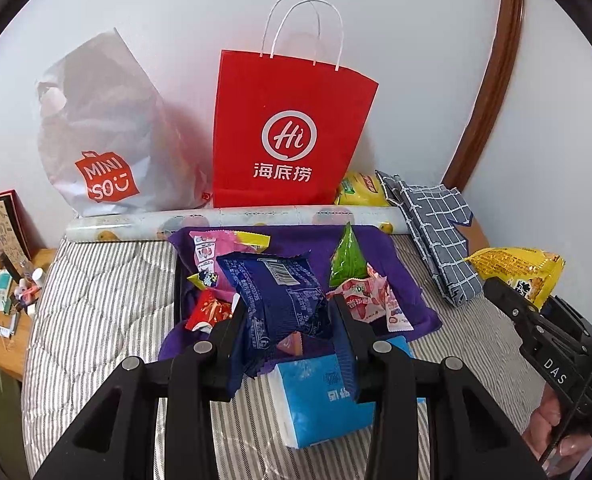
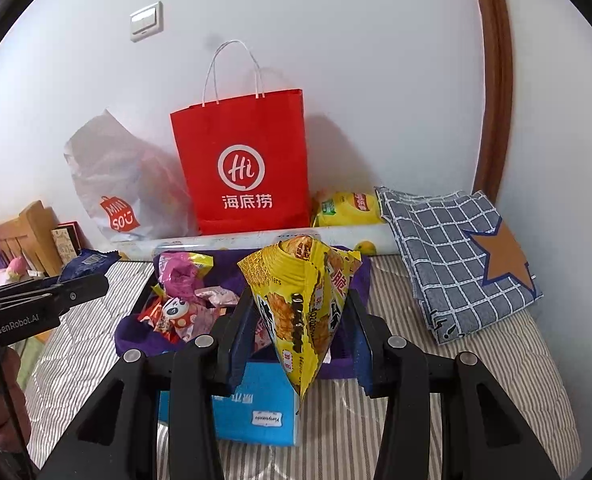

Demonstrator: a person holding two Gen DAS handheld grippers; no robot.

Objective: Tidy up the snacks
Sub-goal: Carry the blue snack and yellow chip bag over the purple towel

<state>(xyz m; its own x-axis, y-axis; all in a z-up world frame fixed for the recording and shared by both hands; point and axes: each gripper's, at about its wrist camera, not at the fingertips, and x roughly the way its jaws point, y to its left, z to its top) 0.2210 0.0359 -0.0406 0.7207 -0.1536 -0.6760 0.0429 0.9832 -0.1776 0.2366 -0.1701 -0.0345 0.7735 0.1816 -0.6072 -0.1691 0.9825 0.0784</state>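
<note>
My left gripper [image 1: 285,312] is shut on a dark blue snack packet [image 1: 273,292] and holds it above the purple-lined tray [image 1: 412,280]. My right gripper [image 2: 300,320] is shut on a yellow snack bag [image 2: 300,308], held upright above the same tray [image 2: 135,334]. The tray holds a pink packet [image 1: 207,248], a green triangular packet [image 1: 348,256], a red packet [image 1: 207,310] and a strawberry-print packet [image 1: 370,300]. The right gripper with its yellow bag [image 1: 520,268] shows at the right of the left wrist view. The left gripper with the blue packet [image 2: 87,262] shows at the left of the right wrist view.
A red paper bag [image 1: 287,136] and a grey Miniso plastic bag [image 1: 103,140] stand against the wall behind a paper roll [image 1: 231,220]. A yellow chips bag [image 2: 348,208] lies behind it. A folded checked cloth [image 2: 460,256] lies right. A blue tissue pack [image 1: 320,400] lies in front on the striped bed.
</note>
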